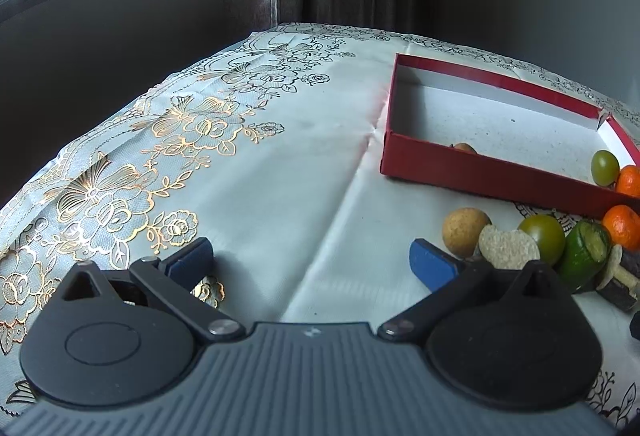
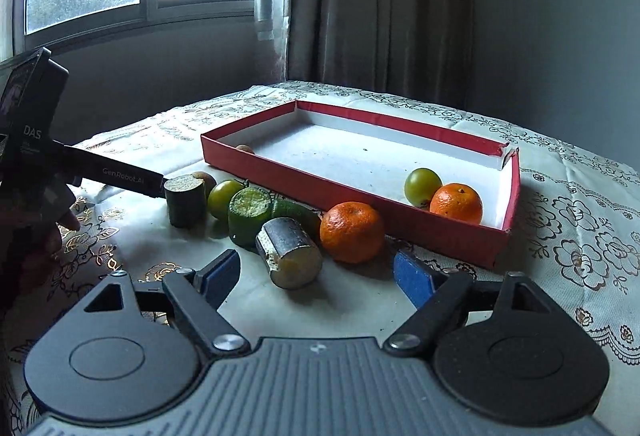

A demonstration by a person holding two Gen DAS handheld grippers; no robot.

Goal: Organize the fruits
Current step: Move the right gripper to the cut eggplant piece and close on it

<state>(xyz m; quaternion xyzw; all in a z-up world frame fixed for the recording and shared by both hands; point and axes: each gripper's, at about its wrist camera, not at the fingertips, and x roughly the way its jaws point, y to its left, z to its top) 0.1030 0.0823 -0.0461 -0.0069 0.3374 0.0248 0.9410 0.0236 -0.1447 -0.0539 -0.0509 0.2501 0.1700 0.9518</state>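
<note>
Tablecloth: fruit stub before (gaping) tongs

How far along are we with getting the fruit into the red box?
Done: the red box already holds a green fruit, an orange and a small brown fruit at its far end.

In hand: nothing. The right tongs and left tongs are both open and empty.

Left: an orange on the cloth, another green fruit, a brown round fruit and several cut cylinder pieces.
</note>
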